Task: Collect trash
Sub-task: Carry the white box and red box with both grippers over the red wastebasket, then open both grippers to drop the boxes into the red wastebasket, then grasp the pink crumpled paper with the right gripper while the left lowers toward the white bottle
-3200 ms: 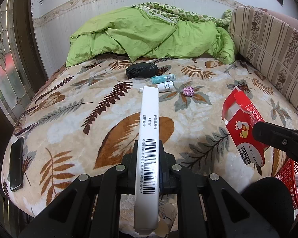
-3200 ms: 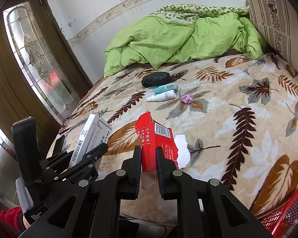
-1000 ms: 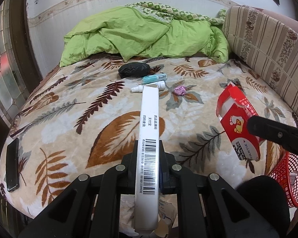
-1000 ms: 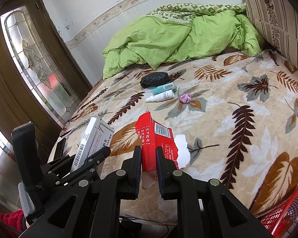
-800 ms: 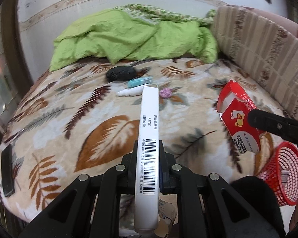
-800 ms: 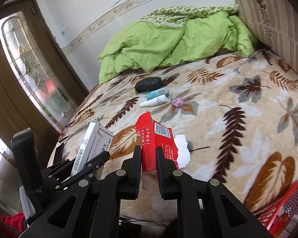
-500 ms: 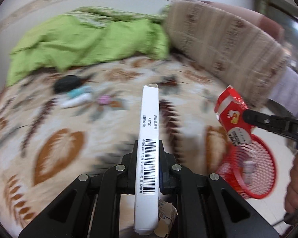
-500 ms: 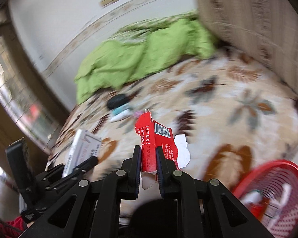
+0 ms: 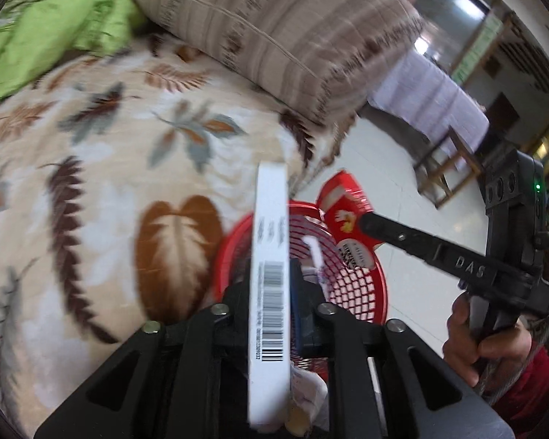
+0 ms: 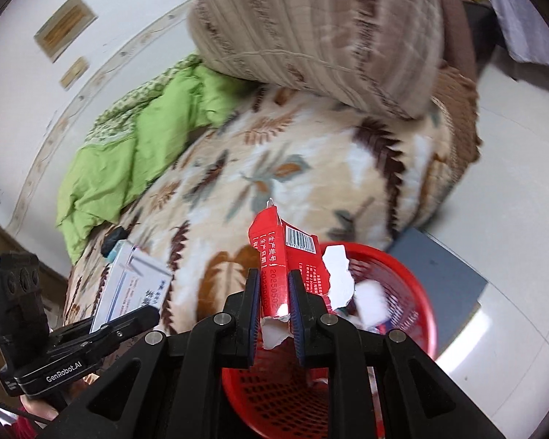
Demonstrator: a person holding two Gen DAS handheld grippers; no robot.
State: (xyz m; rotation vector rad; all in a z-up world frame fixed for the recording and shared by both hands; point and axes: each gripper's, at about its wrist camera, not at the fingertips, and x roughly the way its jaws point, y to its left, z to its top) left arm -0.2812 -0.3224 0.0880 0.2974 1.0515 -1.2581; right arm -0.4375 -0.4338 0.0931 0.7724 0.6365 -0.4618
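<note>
A red mesh basket (image 9: 362, 292) stands on the floor beside the bed, with white scraps inside. My left gripper (image 9: 271, 278) hangs over its near rim, jaws opening. The long white barcode box (image 9: 269, 256) still stands between them, with a small gap at the right pad. My right gripper (image 10: 272, 285) is shut on the torn red carton (image 10: 274, 252), above the basket (image 10: 417, 292). In the left wrist view the red carton (image 9: 342, 216) hovers over the basket's far side. The right wrist view shows the white box (image 10: 135, 285) at lower left.
The bed's leaf-patterned blanket (image 9: 109, 183) borders the basket on the left. A striped cushion (image 9: 292, 36) and green duvet (image 10: 128, 153) lie further back. White tiled floor (image 9: 402, 168), a grey board (image 10: 446, 274) under the basket and a wooden stool (image 9: 446, 168) are to the right.
Both grippers have swung right, from over the bed to above the red basket, each carrying its box. The left jaws have parted slightly around the white box.
</note>
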